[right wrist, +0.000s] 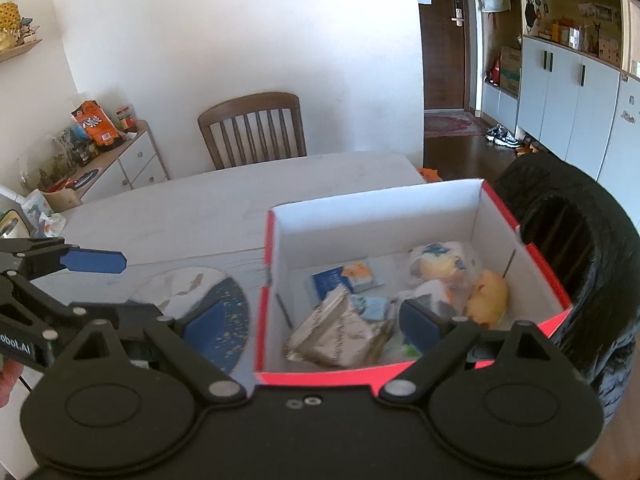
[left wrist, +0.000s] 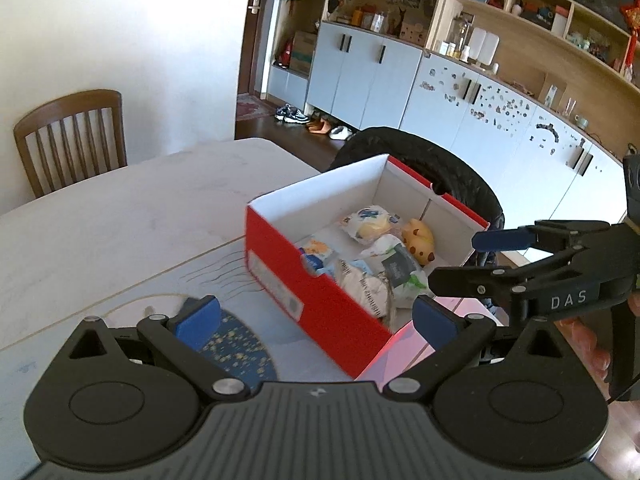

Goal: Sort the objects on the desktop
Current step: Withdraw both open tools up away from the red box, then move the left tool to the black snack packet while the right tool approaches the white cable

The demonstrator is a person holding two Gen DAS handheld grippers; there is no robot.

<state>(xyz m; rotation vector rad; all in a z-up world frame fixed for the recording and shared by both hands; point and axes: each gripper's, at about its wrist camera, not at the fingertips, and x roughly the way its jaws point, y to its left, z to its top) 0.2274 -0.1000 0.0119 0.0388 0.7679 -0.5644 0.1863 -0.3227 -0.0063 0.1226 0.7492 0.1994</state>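
- The table (left wrist: 120, 216) is filling the left and middle of the left wrist view, pale and marbled, with a wooden chair (left wrist: 72, 136) standing behind it at the upper left.
- A round black chair back (right wrist: 576, 248) is curving along the right edge of the right wrist view, just behind the box.
- The red box (left wrist: 320, 300) is sitting open on the table at centre frame in both views, its white inside facing up.
- Inside the box, small things are lying in a loose heap: a crumpled silvery packet (right wrist: 336, 332) at the near side, a blue-and-orange booklet (right wrist: 344, 280) toward the far left, a white-and-yellow wrapped pack (right wrist: 436, 264) at the back, and a yellow toy (right wrist: 488, 296) against the right wall.
- A dark blue speckled mat (left wrist: 236, 348) is lying on the table just left of the box.
- The left gripper (left wrist: 316, 320) is sitting at the bottom of its view with its blue pads spread as wide as they go, gripping nothing.
- The right gripper (right wrist: 316, 324) is likewise standing wide open and empty, one pad over the mat and the other over the box contents.
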